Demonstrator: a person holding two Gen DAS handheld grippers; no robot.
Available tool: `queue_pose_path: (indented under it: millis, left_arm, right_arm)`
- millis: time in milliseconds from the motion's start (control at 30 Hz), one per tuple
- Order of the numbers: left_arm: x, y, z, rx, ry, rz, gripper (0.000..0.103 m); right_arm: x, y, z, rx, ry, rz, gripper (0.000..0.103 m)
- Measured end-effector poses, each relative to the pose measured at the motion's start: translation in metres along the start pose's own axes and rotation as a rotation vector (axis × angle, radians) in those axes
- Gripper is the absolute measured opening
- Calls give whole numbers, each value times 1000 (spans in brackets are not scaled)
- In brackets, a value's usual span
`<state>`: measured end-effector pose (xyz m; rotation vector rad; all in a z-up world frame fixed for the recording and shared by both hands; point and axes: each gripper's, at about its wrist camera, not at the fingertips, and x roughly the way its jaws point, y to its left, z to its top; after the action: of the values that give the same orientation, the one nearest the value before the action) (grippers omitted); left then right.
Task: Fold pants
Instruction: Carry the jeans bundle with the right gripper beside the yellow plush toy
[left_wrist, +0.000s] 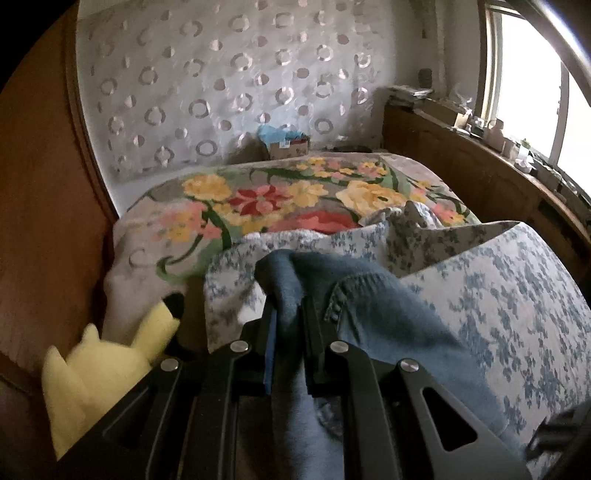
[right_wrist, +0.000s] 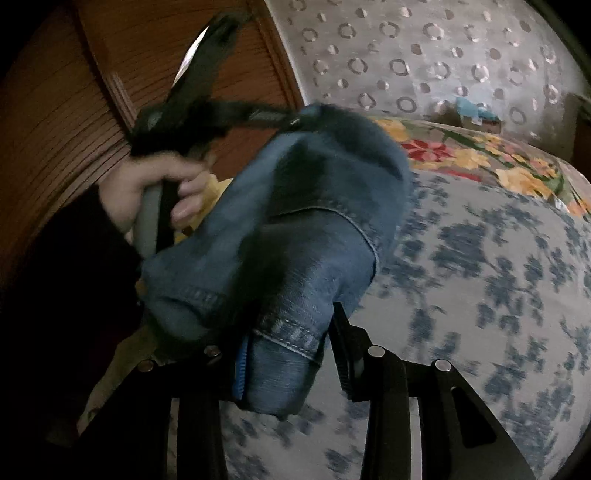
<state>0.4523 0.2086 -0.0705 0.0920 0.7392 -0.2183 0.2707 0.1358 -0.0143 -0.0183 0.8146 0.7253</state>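
A yellow plush toy (left_wrist: 107, 365) sits at the bed's left edge beside the wooden panel (left_wrist: 40, 206). The left tongs (left_wrist: 288, 325) are clamped on a bunched fold of the blue jeans (left_wrist: 376, 317), lifted over the blue-flowered sheet (left_wrist: 509, 295). The right tongs (right_wrist: 291, 354) pinch the jeans' stitched hem (right_wrist: 288, 332); open sheet (right_wrist: 480, 280) lies rightward.
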Motion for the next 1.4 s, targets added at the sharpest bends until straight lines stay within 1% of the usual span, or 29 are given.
queue_pose_path:
  millis: [67, 133, 200, 267, 300, 367, 467, 567, 633, 667, 700, 767, 800, 833, 900, 933, 1000, 1033, 1100, 1133, 1200, 1267, 1333, 1400]
  left_arm:
    - [0, -1, 3, 20, 6, 10, 13]
    - [-1, 2, -1, 16, 23, 8, 13]
    - [-4, 5, -5, 3, 37, 3, 13]
    - [-11, 9, -13, -20, 48, 7, 18]
    - [-17, 11, -18, -25, 44, 16, 20]
    - [-30, 12, -28, -24, 37, 36, 23]
    - [-52, 10, -44, -13, 32, 39, 29]
    - [-80, 4, -61, -21, 3, 42, 31]
    - [-92, 1, -70, -33, -11, 45, 31]
    - [-98, -1, -76, -39, -18, 47, 31]
    - [-104, -2, -81, -51, -28, 51, 31]
    - [-112, -6, -95, -80, -40, 54, 31]
    - [-113, -8, -102, -90, -35, 54, 31]
    - [-113, -10, -108, -95, -28, 59, 31]
    - [-110, -13, -124, -105, -1, 76, 31]
    - [-109, -14, -132, -113, 8, 77, 31]
    - [-105, -16, -145, -126, 33, 78, 31]
    - [-105, -17, -150, -127, 28, 87, 31]
    - [-110, -17, -155, -144, 6, 95, 31]
    - [-114, -17, -155, -158, -1, 85, 31]
    - [-124, -21, -151, -164, -23, 86, 31]
    - [-134, -27, -145, -152, -51, 97, 31]
    - [-149, -37, -141, -143, -83, 101, 32]
    - [-159, -46, -137, -135, -107, 98, 40]
  right_arm:
    - [8, 10, 1, -24, 8, -12, 39]
    - [11, 12, 2, -32, 10, -38, 39]
    - [7, 11, 0, -42, 15, -36, 42]
    - [3, 6, 0, -32, 26, -27, 47]
    - [-3, 7, 0, -37, 23, -27, 47]
    - [-15, 5, -2, -54, -7, -32, 48]
    - [-35, 0, 0, -74, -54, -40, 48]
    - [-45, -11, 14, -77, -104, -49, 48]
    - [-44, -20, 27, -91, -137, -46, 48]
    - [-39, -24, 35, -107, -145, -61, 48]
    - [-31, -32, 44, -113, -142, -74, 43]
    - [-8, -45, 61, -112, -119, -74, 32]
    - [4, -51, 69, -104, -110, -85, 30]
    - [16, -57, 76, -105, -96, -89, 30]
    - [37, -67, 89, -99, -76, -129, 27]
    - [45, -70, 93, -89, -58, -130, 27]
    - [59, -77, 98, -62, -11, -138, 27]
    - [63, -79, 99, -57, -3, -147, 27]
    - [61, -76, 98, -54, -11, -145, 27]
    - [57, -75, 96, -46, -11, -139, 27]
    - [49, -77, 92, -13, -33, -135, 27]
    - [34, -79, 85, -6, -69, -113, 27]
    - [7, -68, 72, -21, -97, -110, 27]
    - [-12, -67, 56, -26, -122, -109, 27]
